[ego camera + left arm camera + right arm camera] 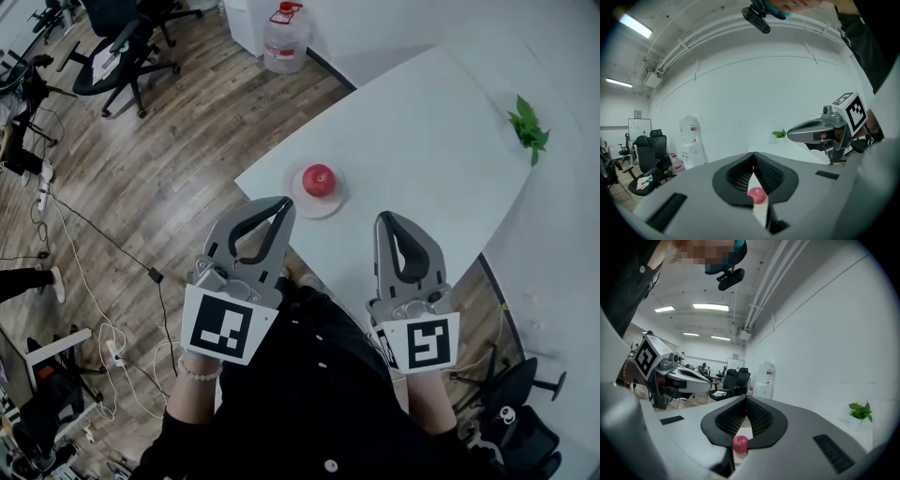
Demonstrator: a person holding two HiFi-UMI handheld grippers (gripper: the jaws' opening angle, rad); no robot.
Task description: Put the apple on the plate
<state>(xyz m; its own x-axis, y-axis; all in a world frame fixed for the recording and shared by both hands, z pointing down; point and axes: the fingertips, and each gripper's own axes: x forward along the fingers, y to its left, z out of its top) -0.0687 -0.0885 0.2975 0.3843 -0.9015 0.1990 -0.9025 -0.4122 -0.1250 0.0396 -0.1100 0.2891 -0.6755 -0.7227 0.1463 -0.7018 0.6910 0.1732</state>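
Note:
A red apple [319, 179] rests on a small white plate [302, 199] near the front edge of the white table [431, 150]. Both grippers hover side by side short of the table, pointing toward it. My left gripper [284, 203] is shut with nothing in it, its tip just left of the plate. My right gripper [385, 218] is also shut and holds nothing, a little right of the plate. Through the left gripper's [753, 154] closed jaws the apple [757, 195] shows ahead. The right gripper view has its gripper [746, 398] shut, with the apple [740, 443] beyond.
A small green plant [528, 127] stands at the table's far right. Office chairs [127, 47] and a water jug [284, 36] sit on the wooden floor to the left. Cables [94, 244] trail across the floor. Another chair [511, 412] is at the lower right.

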